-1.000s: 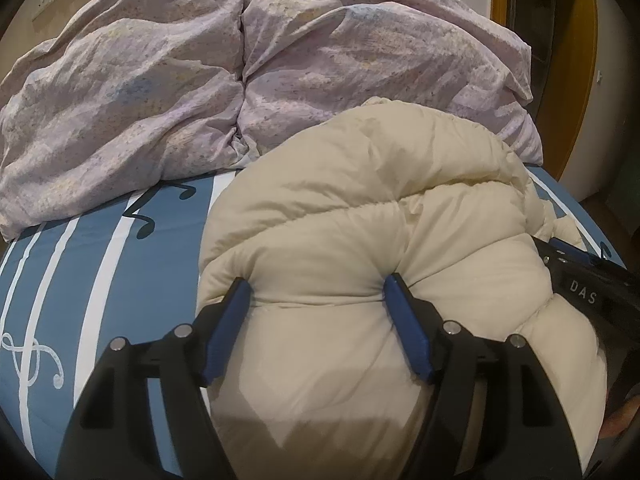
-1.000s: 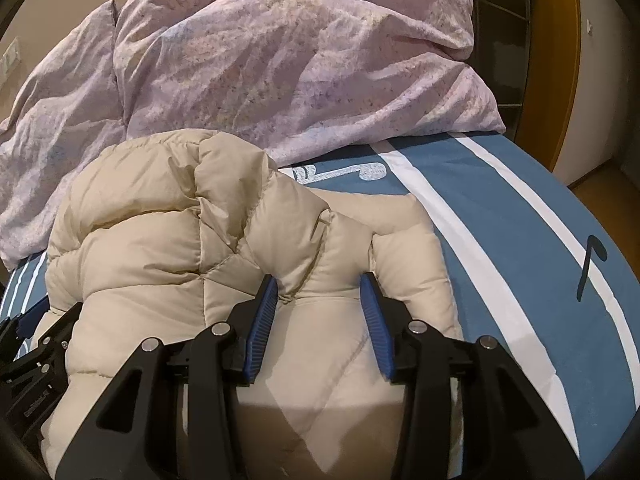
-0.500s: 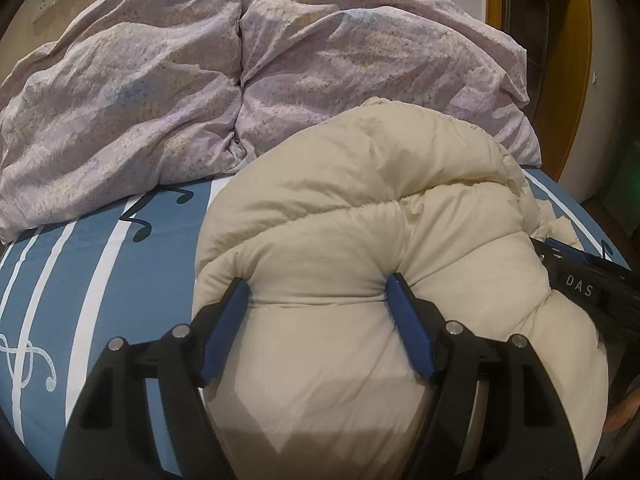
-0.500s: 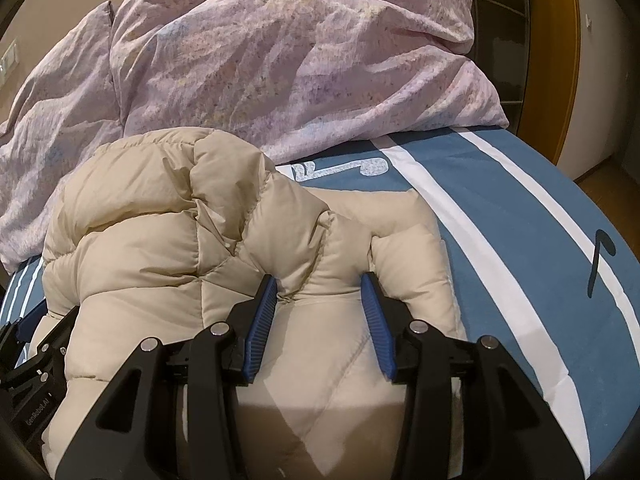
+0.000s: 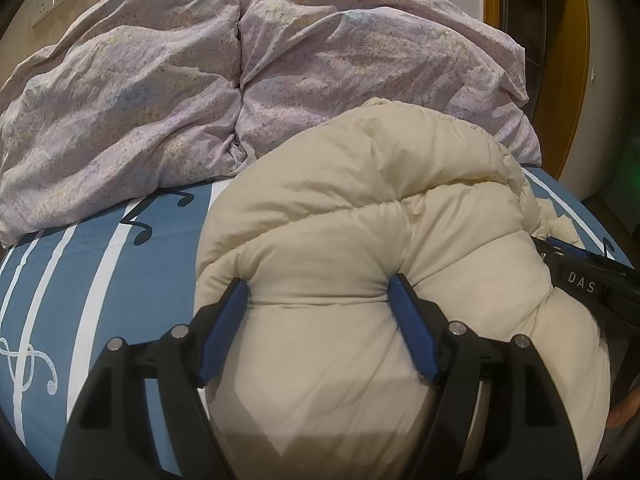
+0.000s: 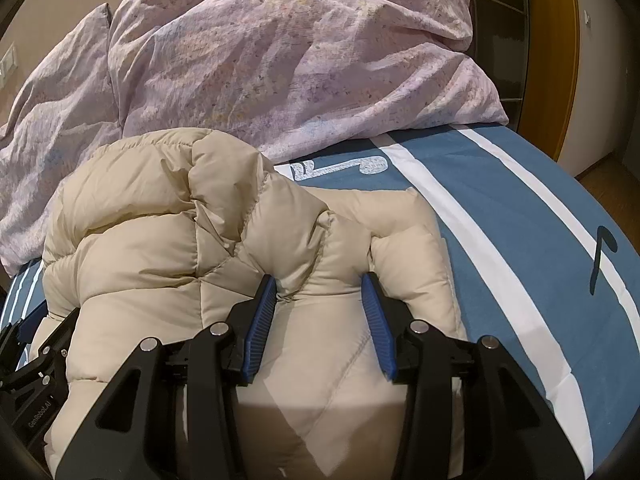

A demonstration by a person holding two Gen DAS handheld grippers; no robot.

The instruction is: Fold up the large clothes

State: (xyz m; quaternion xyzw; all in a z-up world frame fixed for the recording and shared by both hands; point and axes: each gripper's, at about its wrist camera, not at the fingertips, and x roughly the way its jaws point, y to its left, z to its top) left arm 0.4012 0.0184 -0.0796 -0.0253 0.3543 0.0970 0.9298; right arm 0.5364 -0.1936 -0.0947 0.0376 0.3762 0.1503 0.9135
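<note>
Almost nothing changed over the last second: slight creep forward only, puffy jacket point(image 5: 360, 216) same bunched mound on blue striped sheet point(image 5: 80, 264). Fold likely mid-carry, not laid flat yet. Left gripper point(image 5: 318, 292) clamped on a thick roll of jacket, jaws held wide by padding; right gripper point(image 6: 320, 286) pinching a narrower fold. Rumpled duvet point(image 5: 160, 80) close ahead, limited room there; bare sheet open to right, bed edge near.

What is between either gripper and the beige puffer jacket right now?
Nothing visible. The left gripper and the right gripper each have the jacket's padding bunched directly between their blue pads.
</note>
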